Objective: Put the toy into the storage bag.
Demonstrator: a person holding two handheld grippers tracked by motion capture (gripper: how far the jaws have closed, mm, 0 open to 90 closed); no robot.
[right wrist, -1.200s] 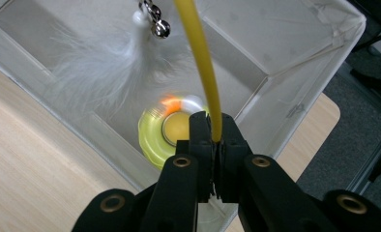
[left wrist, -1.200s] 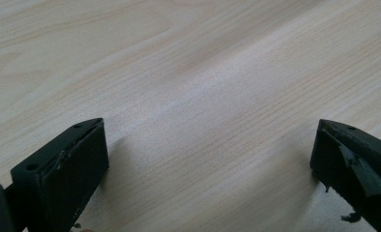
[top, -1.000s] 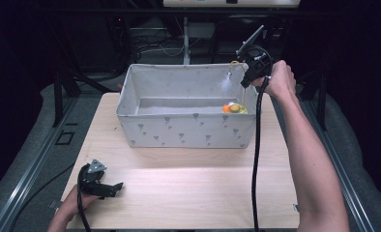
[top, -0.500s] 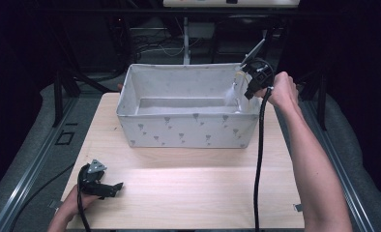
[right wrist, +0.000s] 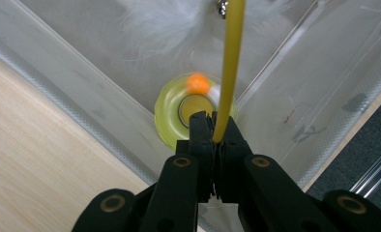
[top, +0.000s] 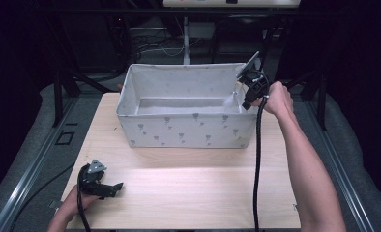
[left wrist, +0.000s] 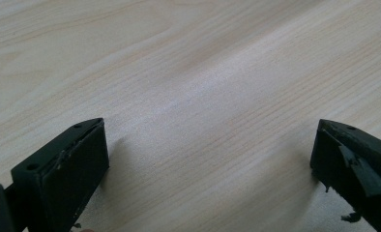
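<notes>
My right claw (right wrist: 212,126) pinches the yellow wand (right wrist: 230,67) over the grey bin (top: 188,130); it may slip. My left claw (left wrist: 210,164) is spread.

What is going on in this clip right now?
A person works at a wooden table with a claw in each hand. The right claw is shut on a thin yellow rod, held over the right end of a grey fabric bin. A white feather and a round yellow base show inside the bin. The left claw rests open on the table, holding nothing.
</notes>
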